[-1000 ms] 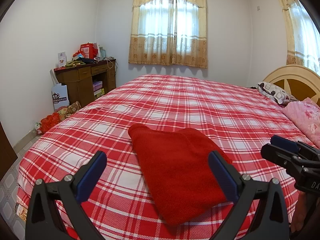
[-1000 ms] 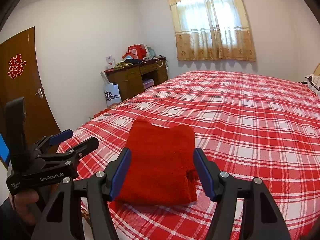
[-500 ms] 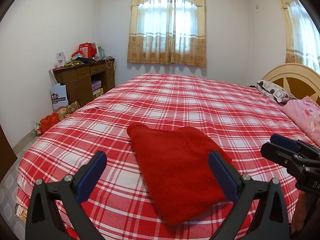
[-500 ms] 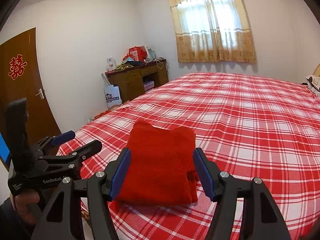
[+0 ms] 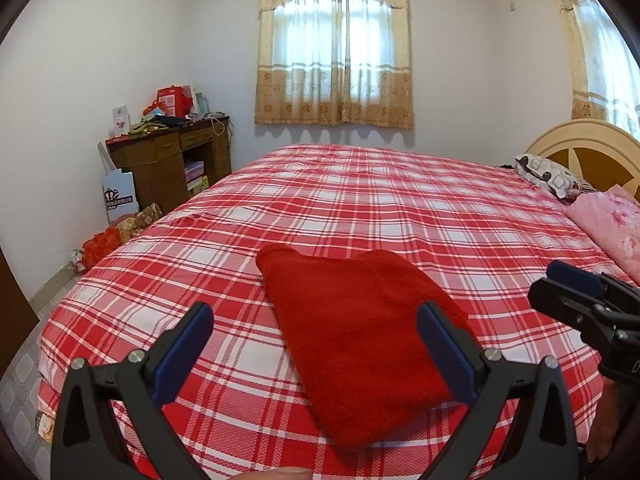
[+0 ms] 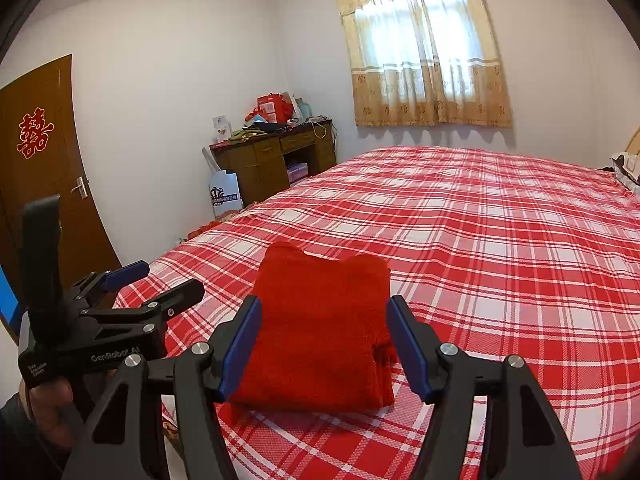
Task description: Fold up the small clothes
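A bed (image 5: 400,208) spread with a red-and-white plaid cover fills the room; a brown desk (image 5: 172,164) stands at 10 o'clock against the white wall, a curtained window (image 5: 334,56) at 12 o'clock, a headboard (image 5: 592,152) and pillows at 2 o'clock. The folded red garment (image 5: 360,332) lies flat on the cover near the bed's near edge. Left gripper (image 5: 316,344): fingers spread, held above the cover, the garment seen between them but not pinched. Right gripper (image 6: 324,344): fingers likewise spread in front of the garment, clear of it. A hand (image 6: 44,408) grasps the left tool at 8 o'clock. Compared with the preceding frames, garment and both grippers are unchanged in position.
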Demonstrator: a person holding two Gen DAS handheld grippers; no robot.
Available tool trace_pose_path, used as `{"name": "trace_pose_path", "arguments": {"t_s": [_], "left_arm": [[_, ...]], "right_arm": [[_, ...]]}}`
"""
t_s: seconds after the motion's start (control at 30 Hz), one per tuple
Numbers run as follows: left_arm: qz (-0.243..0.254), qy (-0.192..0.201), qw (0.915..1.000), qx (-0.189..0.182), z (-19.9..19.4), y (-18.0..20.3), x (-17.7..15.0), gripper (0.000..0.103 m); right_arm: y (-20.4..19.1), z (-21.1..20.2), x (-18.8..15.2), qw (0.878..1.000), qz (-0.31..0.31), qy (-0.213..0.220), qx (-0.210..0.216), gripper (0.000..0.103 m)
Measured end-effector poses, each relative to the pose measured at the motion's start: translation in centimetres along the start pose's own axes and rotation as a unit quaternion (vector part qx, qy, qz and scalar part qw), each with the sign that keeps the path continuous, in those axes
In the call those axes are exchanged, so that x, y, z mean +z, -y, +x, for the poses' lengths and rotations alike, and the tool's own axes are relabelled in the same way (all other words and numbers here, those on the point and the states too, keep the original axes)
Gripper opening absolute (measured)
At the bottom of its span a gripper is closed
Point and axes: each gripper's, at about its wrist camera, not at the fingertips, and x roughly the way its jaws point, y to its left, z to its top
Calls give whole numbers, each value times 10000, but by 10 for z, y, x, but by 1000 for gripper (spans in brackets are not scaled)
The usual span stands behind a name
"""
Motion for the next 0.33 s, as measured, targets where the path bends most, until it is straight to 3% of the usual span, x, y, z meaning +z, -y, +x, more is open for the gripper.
{"name": "trace_pose_path", "arguments": {"t_s": [0.33], "left_arm": [[-140,-135,9992,341,10,-13,-4,103]], "right_arm": [[1,1,-4,10000,6,-39,-7,65]]}}
